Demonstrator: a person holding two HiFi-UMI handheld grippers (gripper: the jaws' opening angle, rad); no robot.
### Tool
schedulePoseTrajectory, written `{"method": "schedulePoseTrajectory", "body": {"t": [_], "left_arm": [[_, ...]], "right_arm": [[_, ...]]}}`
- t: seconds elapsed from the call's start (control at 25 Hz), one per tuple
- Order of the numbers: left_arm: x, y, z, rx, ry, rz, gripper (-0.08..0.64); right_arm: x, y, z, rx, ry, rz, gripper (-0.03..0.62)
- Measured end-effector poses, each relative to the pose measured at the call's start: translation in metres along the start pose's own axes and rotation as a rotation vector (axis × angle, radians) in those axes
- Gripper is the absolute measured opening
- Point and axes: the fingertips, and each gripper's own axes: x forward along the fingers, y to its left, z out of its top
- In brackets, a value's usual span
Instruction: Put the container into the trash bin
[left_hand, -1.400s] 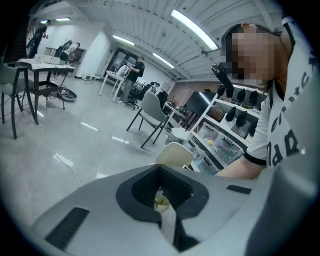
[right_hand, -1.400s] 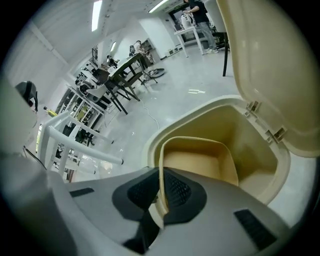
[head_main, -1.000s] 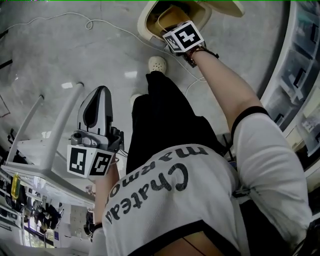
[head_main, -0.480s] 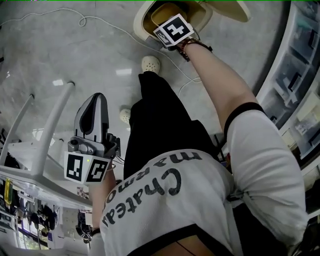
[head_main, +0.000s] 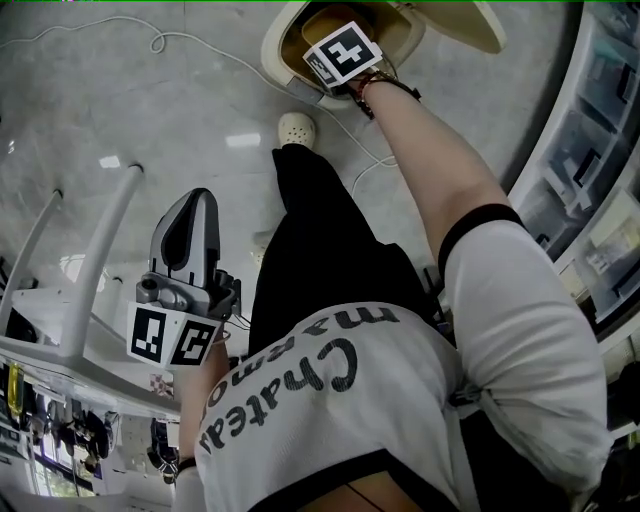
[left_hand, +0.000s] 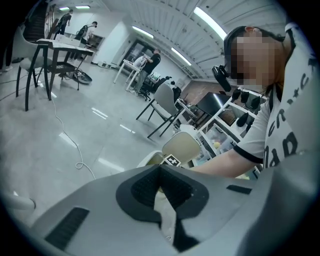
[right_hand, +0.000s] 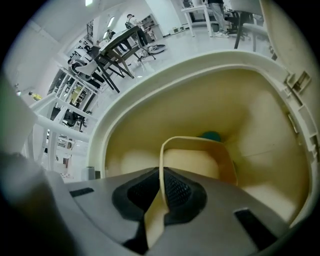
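At the top centre of the head view, the right gripper (right_hand: 161, 174) reaches into the open mouth of the cream trash bin (head_main: 272, 52). Its marker cube (head_main: 342, 55) sits over the opening. In the right gripper view, its jaws are clamped tight on the thin side wall of the beige container (right_hand: 200, 162). The container hangs inside the bin, with the bin's inner wall all around it. A small teal object (right_hand: 211, 135) lies deeper in, just past the container's far edge. The left gripper (left_hand: 160, 169), at the lower left of the head view, has its jaws pressed together with nothing between them. It is held above the grey floor (head_main: 150, 120). A white cable (head_main: 200, 55) trails across the floor at the upper left.
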Motion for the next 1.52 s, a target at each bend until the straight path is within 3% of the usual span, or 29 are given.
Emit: {"method": "schedulePoseTrajectory", "body": {"t": [0.52, 0.68, 1.0, 1.16, 1.28, 1.52], "left_arm": [[-0.008, 0.014, -0.004, -0.023, 0.029, 0.039, 0.023], [-0.007, 0.011, -0.003, -0.028, 0.025, 0.031, 0.023], [-0.016, 0.002, 0.009, -0.021, -0.008, 0.017, 0.023], [-0.020, -0.014, 0.018, 0.021, -0.019, -0.004, 0.023], [-0.028, -0.019, 0.030, 0.044, -0.043, 0.000, 0.023], [-0.052, -0.039, 0.042, 0.099, -0.079, -0.017, 0.023]], "right_arm": [[0.020, -0.011, -0.003, 0.072, 0.069, -0.010, 0.037], [0.021, -0.013, -0.009, 0.045, 0.112, -0.032, 0.037], [0.004, -0.017, -0.002, 0.070, 0.048, -0.075, 0.043], [-0.015, -0.017, 0.000, 0.104, 0.004, -0.081, 0.065], [-0.028, -0.011, 0.001, 0.108, -0.018, -0.080, 0.176], [-0.057, 0.001, -0.007, 0.140, -0.042, -0.098, 0.176]]}}
